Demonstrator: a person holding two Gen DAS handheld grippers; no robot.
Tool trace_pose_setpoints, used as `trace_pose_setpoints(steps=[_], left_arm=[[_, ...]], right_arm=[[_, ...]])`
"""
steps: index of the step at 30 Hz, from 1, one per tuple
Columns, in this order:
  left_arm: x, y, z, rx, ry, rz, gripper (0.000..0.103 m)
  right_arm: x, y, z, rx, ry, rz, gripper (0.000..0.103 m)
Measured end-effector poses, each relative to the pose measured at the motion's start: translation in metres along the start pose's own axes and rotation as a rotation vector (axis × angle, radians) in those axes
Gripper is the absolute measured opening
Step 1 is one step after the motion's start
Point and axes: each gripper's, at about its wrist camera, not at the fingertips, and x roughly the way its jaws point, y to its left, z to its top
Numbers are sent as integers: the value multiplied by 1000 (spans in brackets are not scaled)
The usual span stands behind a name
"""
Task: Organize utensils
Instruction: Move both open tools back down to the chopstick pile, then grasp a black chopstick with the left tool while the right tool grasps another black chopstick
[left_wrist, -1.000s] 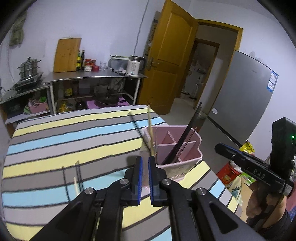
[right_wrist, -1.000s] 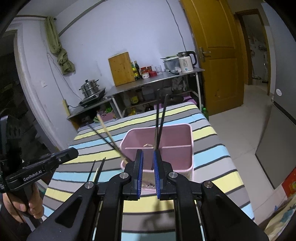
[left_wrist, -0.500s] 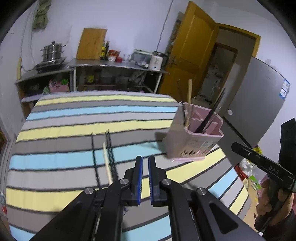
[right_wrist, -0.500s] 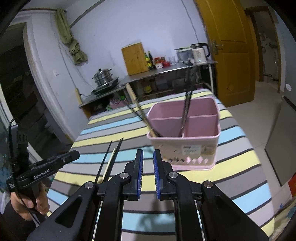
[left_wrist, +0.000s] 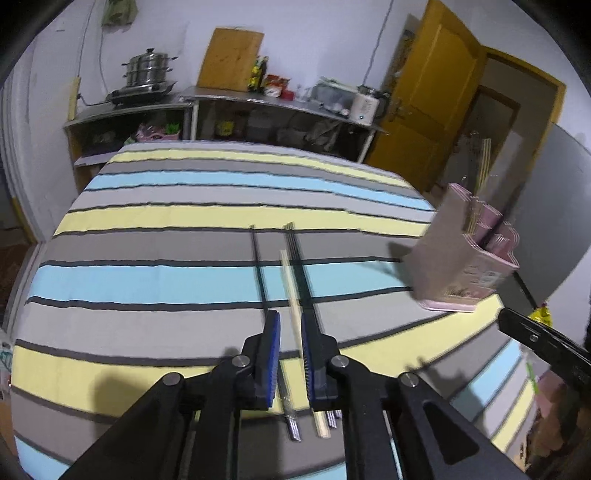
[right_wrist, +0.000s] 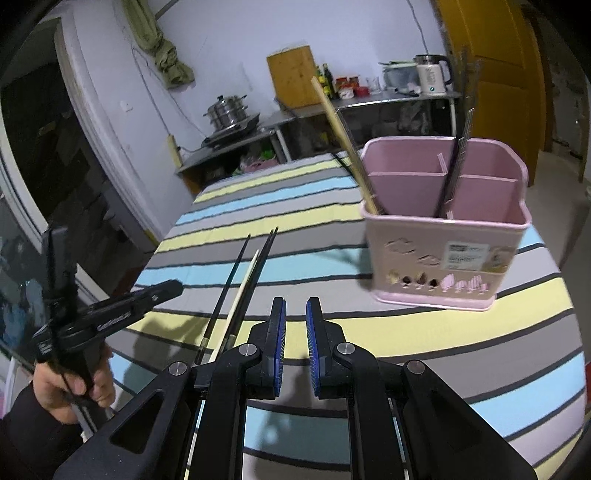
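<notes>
The left tool (left_wrist: 290, 326), its jaws just opening, straddles the pale chopstick (left_wrist: 294, 302) ungripped; closing comes next. The right tool (right_wrist: 295, 321) (slightly apart) holds nothing.

obstacles: pink caddy (right_wrist: 447, 254), chopsticks (left_wrist: 293, 291) | free: striped cloth (left_wrist: 166, 273) left
</notes>
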Motion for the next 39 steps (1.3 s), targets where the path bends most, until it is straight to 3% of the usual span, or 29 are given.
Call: trace_pose_setpoints(steps=[10,17,24,27,39], left_arm=[[64,17,16,-11,52,19,11],[91,23,21,-12,70,42,21],[94,16,19,68,44,88,18],[90,22,18,50,47,104,9],[69,53,9,-40,40,76,9]], right_arm=[[48,17,-2,-24,70,23,11],[83,25,1,-40,110,34,11],[126,31,14,-38,142,39,11],[141,32,19,-40,158,41,11],[189,35,29,-19,202,41,13]])
